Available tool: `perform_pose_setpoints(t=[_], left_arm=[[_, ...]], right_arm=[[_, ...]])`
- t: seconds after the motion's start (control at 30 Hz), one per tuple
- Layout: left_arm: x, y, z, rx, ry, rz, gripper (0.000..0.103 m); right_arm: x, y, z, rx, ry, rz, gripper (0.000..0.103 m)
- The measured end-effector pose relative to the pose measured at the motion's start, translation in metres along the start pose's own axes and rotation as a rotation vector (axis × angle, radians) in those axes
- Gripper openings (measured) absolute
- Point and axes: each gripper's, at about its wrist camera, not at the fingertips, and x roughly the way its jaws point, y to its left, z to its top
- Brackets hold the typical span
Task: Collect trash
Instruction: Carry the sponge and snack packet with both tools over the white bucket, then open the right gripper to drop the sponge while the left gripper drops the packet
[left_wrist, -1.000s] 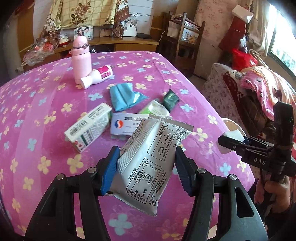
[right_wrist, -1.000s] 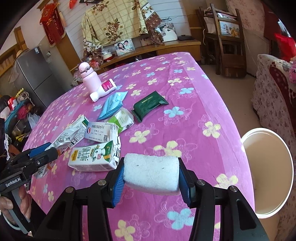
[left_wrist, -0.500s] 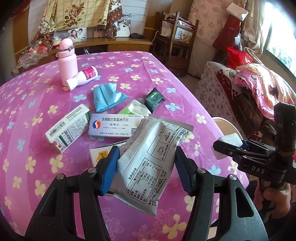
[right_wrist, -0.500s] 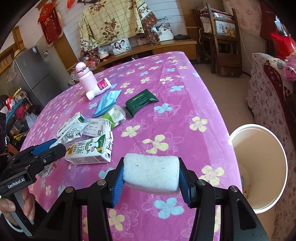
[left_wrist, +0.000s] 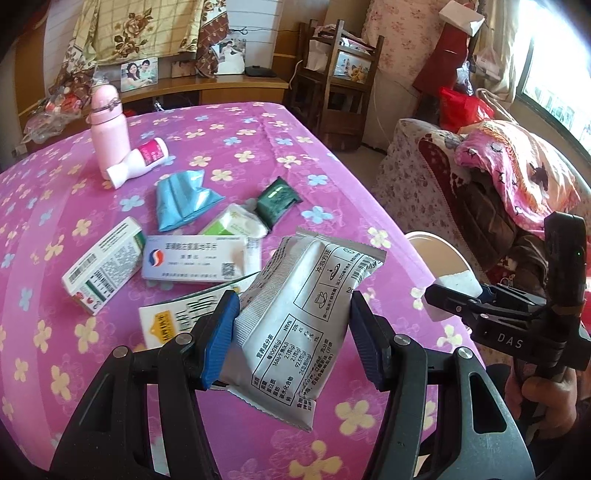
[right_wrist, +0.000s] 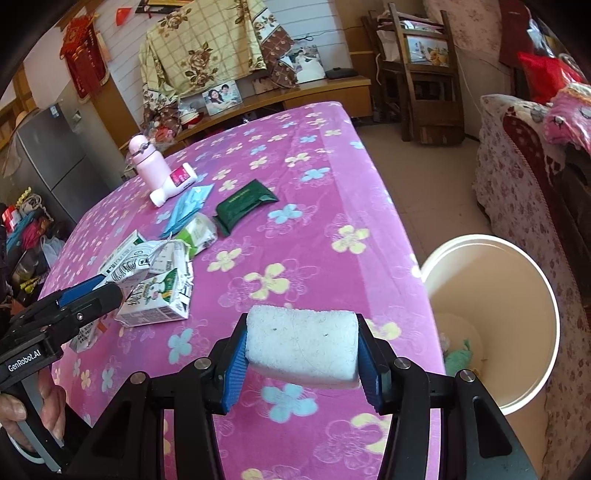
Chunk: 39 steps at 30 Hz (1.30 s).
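The left gripper (left_wrist: 291, 325) clamps a light, crinkly, slippery sachet (left_wrist: 306, 317) at mid-body above the bench (left_wrist: 332, 177). The right gripper (right_wrist: 301, 363) squeezes a soft, featherweight sponge (right_wrist: 301, 347); the bin (right_wrist: 546, 295) waits at 3 o'clock.

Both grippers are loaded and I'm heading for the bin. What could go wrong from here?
1. The foam block sits short of the bin, over the table edge; released here, it probably lands on the table or floor.
2. The left gripper holds the silver packet only across its middle, with both ends hanging free; a quick swing might slip it.
3. The grippers are close together; the right gripper could clip the left on the way.
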Motion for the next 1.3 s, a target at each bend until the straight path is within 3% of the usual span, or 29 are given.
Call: perform_pose_setpoints(t=[0.73, 1.3], left_arm=[[0.034, -0.064, 0.016, 0.064, 0.037, -0.078, 0.058], [0.089, -0.157, 0.032, 0.145, 0.092, -0.153, 0.058]], right_arm=[[-0.023, -0.077, -0.010, 0.115, -0.021, -0.083, 0.050], [-0.016, -0.170, -0.024, 0.259, 0.027, -0.175, 0.053]])
